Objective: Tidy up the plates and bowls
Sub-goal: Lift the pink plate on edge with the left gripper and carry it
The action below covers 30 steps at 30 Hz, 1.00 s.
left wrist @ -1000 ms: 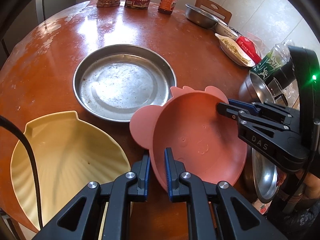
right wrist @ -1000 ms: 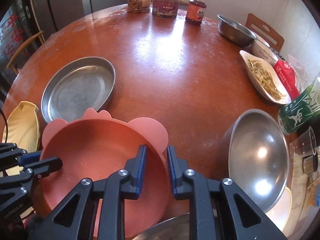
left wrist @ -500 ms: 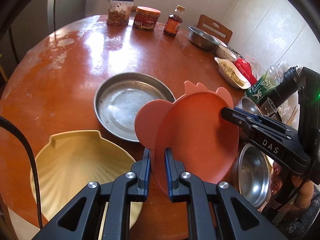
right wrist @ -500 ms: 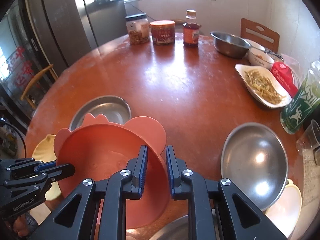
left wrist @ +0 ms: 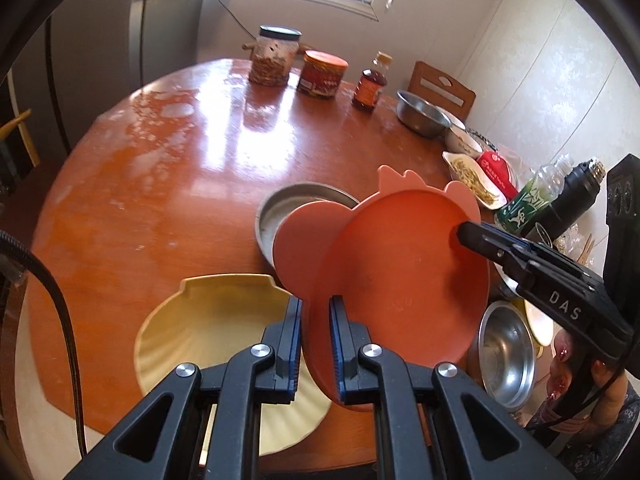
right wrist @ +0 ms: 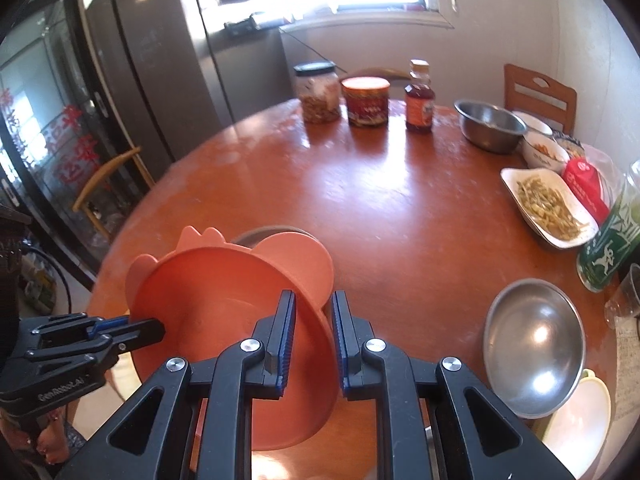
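- Coral-pink plastic bowl [left wrist: 400,264], with ear-shaped tabs on its rim, hangs in the air above the near edge of the counter [left wrist: 180,184], tipped steeply on edge.
- My left gripper [left wrist: 315,344] has its jaws clenched on the bowl's near rim; in the left wrist view the rim runs straight up between them.
- My right gripper [right wrist: 313,340] grasps the opposite rim, jaws nearly closed with the thin wall pinched between them.
- What matters for the coming move: the yellow shell-shaped dish [left wrist: 224,344] lies directly below and to the left of the bowl, on the left gripper's side, while the steel pan [left wrist: 276,216] sits just beyond it, half hidden by the pink rim.
- I judge either is a likely stacking spot; the left hand is nearer both, so it should lead while the right levels the bowl.
- Off to the right, well apart, rests a steel bowl [right wrist: 534,344], partly overlapping a pale plate [right wrist: 580,420].
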Available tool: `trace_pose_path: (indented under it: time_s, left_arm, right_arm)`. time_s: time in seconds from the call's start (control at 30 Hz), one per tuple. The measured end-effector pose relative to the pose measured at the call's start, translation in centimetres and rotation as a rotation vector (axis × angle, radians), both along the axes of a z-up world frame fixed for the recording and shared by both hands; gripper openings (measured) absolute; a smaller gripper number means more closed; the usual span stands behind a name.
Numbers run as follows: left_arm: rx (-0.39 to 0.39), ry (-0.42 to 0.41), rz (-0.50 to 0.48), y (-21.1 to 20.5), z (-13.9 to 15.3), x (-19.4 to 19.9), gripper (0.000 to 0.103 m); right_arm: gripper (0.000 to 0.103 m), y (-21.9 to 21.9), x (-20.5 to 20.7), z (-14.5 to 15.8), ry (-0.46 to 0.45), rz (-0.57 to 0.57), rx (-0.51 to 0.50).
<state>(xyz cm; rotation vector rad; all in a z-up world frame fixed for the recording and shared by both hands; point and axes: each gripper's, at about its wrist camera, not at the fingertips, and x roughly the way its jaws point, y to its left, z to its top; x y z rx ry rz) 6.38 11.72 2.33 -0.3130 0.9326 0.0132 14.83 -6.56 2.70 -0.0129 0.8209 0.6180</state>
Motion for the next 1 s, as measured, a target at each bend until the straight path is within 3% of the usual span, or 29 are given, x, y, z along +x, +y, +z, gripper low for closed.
trace_pose_path:
  time_s: [0.33,0.57,1.0]
  left_arm:
    - [0.026,-0.045,0.1,4.6,1.5,-3.9,0.013]
    - [0.031,0.007,0.145,7.5,-0.2,-4.8,0.013]
    - [0.016,0.07,0.139,8.9,-3.0,-4.2,0.014]
  right_arm:
    - [0.019,4.4,-2.5,1.6,-0.009,0.075,0.034]
    - [0.019,8.4,-3.7,0.2,0.034,0.128,0.004]
    - [0.02,10.1,-4.1,-2.9,0.121,0.127,-0.05]
